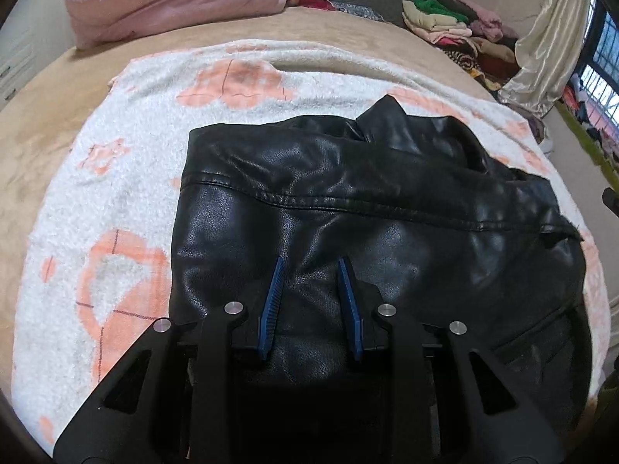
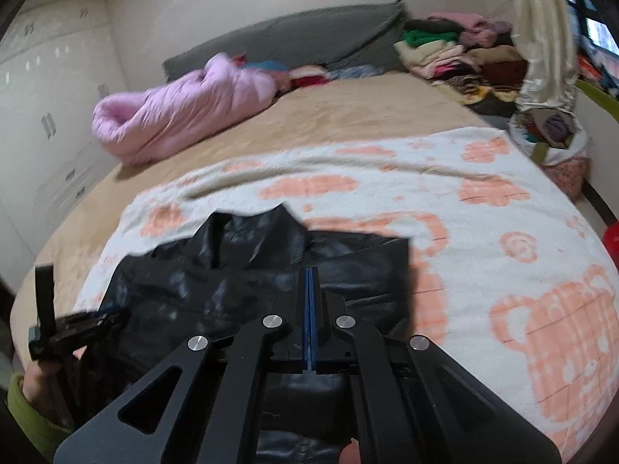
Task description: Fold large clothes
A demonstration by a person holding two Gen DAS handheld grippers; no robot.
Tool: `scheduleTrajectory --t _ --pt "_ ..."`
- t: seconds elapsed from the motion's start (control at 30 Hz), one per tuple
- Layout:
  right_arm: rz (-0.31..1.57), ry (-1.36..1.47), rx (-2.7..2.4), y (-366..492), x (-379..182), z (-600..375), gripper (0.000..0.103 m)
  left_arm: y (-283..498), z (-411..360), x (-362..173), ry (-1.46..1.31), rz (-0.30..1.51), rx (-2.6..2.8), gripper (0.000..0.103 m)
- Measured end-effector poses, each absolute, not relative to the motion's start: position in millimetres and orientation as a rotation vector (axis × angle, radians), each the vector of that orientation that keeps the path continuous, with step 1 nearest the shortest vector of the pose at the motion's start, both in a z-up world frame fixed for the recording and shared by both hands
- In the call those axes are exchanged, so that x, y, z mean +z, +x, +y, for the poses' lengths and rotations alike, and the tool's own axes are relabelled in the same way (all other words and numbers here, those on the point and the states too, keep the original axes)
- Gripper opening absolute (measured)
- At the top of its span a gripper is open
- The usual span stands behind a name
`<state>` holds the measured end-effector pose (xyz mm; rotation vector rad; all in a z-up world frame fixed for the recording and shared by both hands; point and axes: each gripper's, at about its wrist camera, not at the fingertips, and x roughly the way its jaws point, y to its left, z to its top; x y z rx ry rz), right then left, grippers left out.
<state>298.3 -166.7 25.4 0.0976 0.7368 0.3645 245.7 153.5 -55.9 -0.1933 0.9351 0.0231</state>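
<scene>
A black leather jacket [image 1: 387, 201] lies flat on a white blanket with orange flowers [image 1: 116, 193], collar toward the far side. My left gripper [image 1: 309, 261] points down onto the jacket's near part, and its blue pads [image 1: 272, 297] pinch a raised fold of leather between them. In the right wrist view the jacket [image 2: 232, 270] sits under my right gripper [image 2: 311, 268], whose pads are pressed together with nothing visible between them. A hand in a green sleeve [image 2: 35, 382] holds the other tool at the left edge of that view.
The blanket [image 2: 464, 232] covers a tan bed. A rolled pink quilt [image 2: 182, 108] lies at the far left. Stacked folded clothes [image 2: 456, 46] sit at the far right by a cream curtain [image 1: 549, 38]. White wardrobes [image 2: 46, 96] stand to the left.
</scene>
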Motion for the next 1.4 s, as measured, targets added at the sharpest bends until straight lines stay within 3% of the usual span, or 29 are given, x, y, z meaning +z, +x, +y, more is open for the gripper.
scheduleTrajectory --t 0.17,0.23,0.3,0.37,0.43,0.5,0.83,0.93,1.1,1.13,1.4 --pt "0.81 0.019 0.415 307 6 -119 0.004 246 155 -56 -0.185 0.937 0.024 0.021" --pt "0.832 0.004 0.416 312 -3 -106 0.025 246 155 -56 -0.187 0.938 0.022 0.021" --pt "0.865 0.008 0.411 319 -14 -99 0.03 246 155 -56 -0.185 0.939 0.023 0.021" --pt "0.902 -0.019 0.375 327 -27 -97 0.025 246 154 -56 -0.186 0.939 0.023 0.021" --pt "0.944 -0.058 0.344 333 -41 -97 0.013 246 154 -56 -0.186 0.94 0.023 0.021" --pt "0.987 -0.082 0.311 340 -59 -101 0.008 246 153 -56 -0.185 0.942 0.02 0.021" --pt "0.966 -0.044 0.32 339 -71 -107 0.007 245 151 -53 -0.175 0.944 0.02 0.021" --pt "0.92 -0.044 0.34 329 -58 -107 0.021 246 148 -51 -0.168 0.941 0.025 0.021" --pt "0.864 -0.005 0.379 311 -38 -109 0.032 246 147 -50 -0.16 0.942 0.023 0.021" --pt "0.857 0.005 0.384 309 -35 -110 0.039 246 147 -50 -0.161 0.941 0.021 0.021" --pt "0.825 0.044 0.441 289 -18 -112 0.058 240 147 -42 -0.199 0.925 -0.007 0.022"
